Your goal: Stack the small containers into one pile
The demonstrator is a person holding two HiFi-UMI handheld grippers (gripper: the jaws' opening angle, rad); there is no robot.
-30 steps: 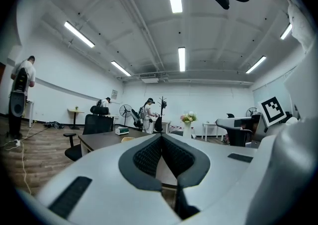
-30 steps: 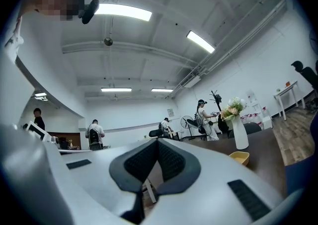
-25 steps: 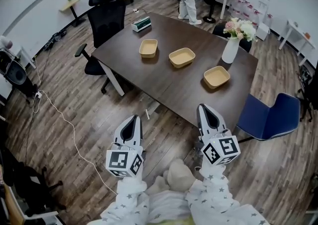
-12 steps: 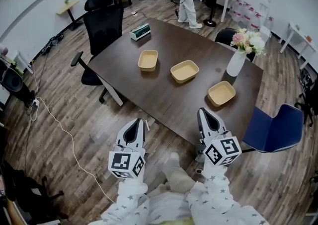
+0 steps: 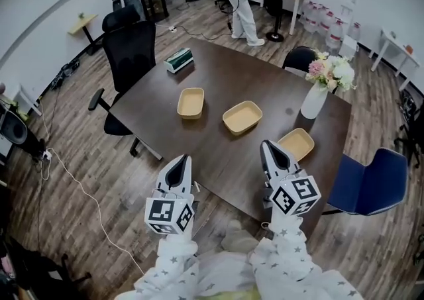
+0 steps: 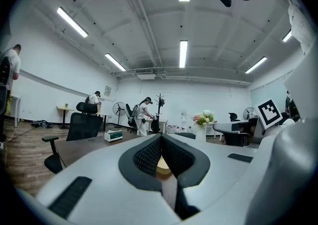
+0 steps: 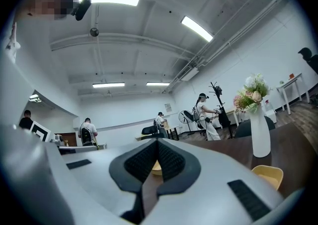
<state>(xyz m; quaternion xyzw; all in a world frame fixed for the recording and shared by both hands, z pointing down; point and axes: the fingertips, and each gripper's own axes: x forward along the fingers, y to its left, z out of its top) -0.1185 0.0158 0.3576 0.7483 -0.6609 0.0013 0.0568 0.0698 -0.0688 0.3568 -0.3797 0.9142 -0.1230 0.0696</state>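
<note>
Fingers (image 6: 146, 157) pressed together, left gripper (image 5: 182, 161), right gripper (image 5: 269, 148) — shallow tan containers (image 5: 242, 117), dark table (image 5: 212, 136).

Reference landmark: the table (image 5: 218, 80). On it I read three containers in a row: the left container (image 5: 190, 102) toward its left side, the middle container (image 5: 242, 117) at its centre, the right container (image 5: 296, 144) by its right front edge. The box (image 5: 179, 60) lies on its far left corner. The vase (image 5: 314, 100) stands on its right side. The office chair (image 5: 130, 47) stands off its left edge, the blue chair (image 5: 371, 183) off its right front corner. My left gripper (image 5: 180, 159) and right gripper (image 5: 270, 148) hover at its near edge.
</note>
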